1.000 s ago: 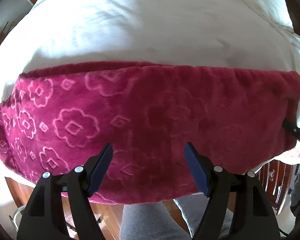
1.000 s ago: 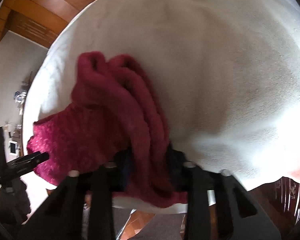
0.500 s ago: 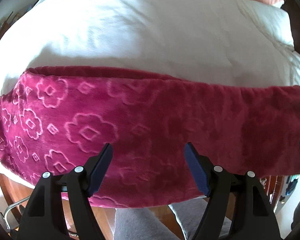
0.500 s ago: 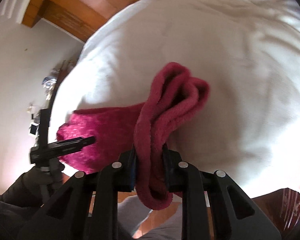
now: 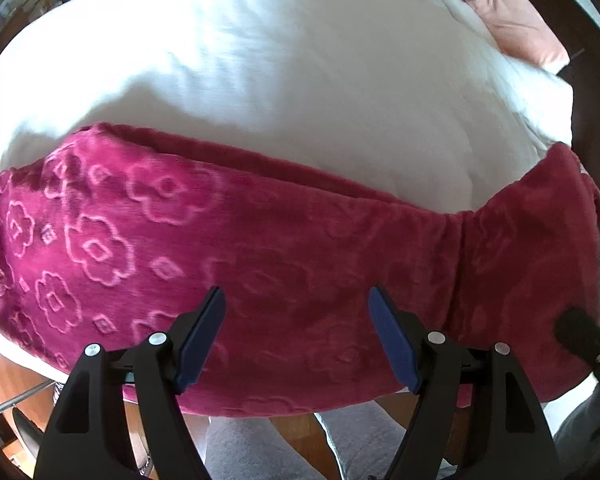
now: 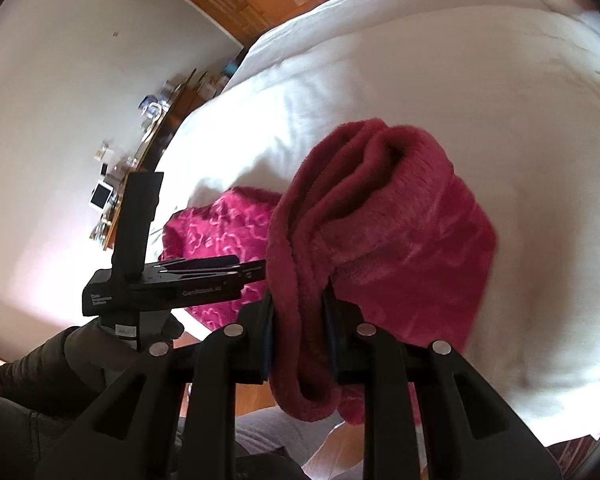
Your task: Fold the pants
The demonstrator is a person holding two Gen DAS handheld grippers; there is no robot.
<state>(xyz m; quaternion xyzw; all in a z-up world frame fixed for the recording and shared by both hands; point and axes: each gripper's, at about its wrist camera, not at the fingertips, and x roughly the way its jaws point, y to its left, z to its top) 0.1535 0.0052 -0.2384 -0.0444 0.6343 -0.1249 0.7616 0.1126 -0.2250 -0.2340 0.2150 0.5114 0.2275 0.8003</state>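
Across the near edge of the white bed (image 5: 284, 80) lie the pants (image 5: 260, 264), a plush magenta fleece embossed with paler flower outlines (the pattern reads clearly on the left and fades into shade toward the right). They stretch as one long band over the duvet, their right end lifted higher than the rest.

Compared with a second ago, the left wrist view sits farther back and higher over the bed, so a pink pillow (image 5: 516, 24) now shows at the far right corner. That right end of the band, which lay flat then, now rises in a peak. In the right wrist view the bunched fabric was low against the bedding before and now hangs in the air, with more wall and a cluttered shelf (image 6: 148, 128) in view.

The left gripper (image 5: 296, 336) hovers above the middle of the band with its blue pads spread wide and nothing between them. The right gripper (image 6: 300, 328) is clamped on a thick gathered roll of the pants' end, fabric spilling above and below its jaws. A dark-gloved hand (image 6: 100, 344) holds the left tool just beside it.
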